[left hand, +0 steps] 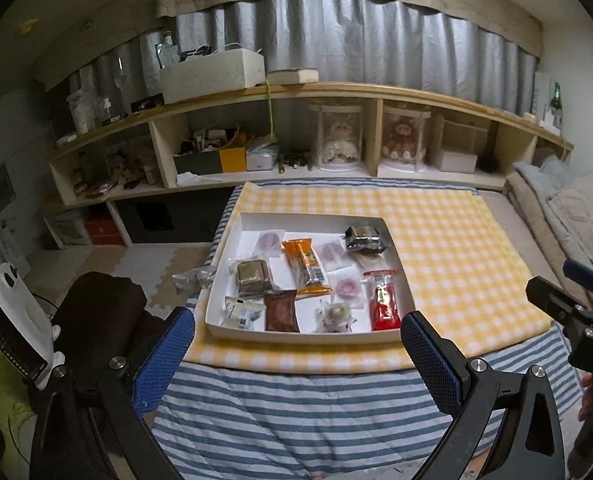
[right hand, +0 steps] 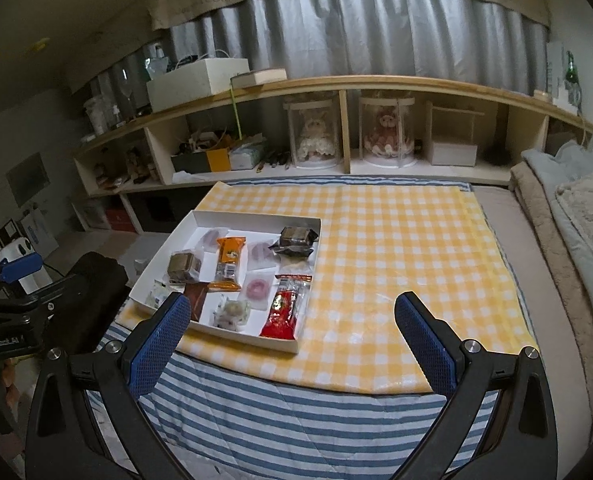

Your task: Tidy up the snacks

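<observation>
Checked cloth (right hand: 396, 248) on bed | tray (left hand: 232, 240) of snacks ahead, its long side across the view | left gripper (left hand: 296, 344) nearer, wide open, empty | right gripper (right hand: 292, 328) wide open, empty, tray ahead-left

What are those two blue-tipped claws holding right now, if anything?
Nothing. The left hand-held gripper and the right hand-held gripper are both wide open with nothing between their fingers; the wrapped snacks all lie in the shallow white cardboard tray.

Wrapped snacks (left hand: 310, 276) inside white tray (left hand: 232, 236)
</observation>
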### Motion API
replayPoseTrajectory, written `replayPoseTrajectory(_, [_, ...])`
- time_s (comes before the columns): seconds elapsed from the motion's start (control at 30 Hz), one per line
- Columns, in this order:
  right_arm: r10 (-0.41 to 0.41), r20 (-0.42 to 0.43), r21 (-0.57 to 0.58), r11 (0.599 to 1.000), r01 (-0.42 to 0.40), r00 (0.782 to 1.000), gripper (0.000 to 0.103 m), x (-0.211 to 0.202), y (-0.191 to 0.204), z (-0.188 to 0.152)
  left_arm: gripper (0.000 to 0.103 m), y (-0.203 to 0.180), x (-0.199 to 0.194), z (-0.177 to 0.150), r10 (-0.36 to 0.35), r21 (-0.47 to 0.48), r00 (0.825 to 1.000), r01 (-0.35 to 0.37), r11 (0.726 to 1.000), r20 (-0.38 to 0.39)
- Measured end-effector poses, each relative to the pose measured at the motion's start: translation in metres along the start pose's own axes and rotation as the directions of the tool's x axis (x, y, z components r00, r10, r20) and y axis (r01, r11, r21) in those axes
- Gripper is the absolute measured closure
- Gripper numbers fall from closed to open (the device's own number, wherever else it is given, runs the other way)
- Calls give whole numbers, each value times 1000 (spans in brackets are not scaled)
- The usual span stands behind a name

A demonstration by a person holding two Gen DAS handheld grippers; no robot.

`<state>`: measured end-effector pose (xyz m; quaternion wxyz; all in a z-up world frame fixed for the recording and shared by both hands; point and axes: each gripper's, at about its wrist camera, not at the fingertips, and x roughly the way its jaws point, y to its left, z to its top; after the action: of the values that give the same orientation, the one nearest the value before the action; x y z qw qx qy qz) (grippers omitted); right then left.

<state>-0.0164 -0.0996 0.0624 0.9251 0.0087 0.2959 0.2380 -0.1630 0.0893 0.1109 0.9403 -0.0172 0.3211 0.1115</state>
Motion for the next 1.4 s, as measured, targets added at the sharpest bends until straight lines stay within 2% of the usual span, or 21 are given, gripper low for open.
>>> replayPoseTrajectory(0.37, [-58,47,-36,998,60,997,0,-8,2,-31,0,13,-1,-37,12,-1,999,-12,1000,46])
replayPoseTrajectory(0.57, [-93,79,-64,993,98,993,0,-13,2,-39,0,14,6,-48,25,3,999,-25,1000,40])
replayPoseTrajectory(0.97, [-104,92,-66,992,110,990,0,-16,1,-45,0,6,15,-54,26,41,998,-28,999,49])
replayPoseTrajectory(1.4, [-114,98,-75,990,122,989,0,-15,0,-45,0,7,13,-62,24,19,997,-25,1000,78])
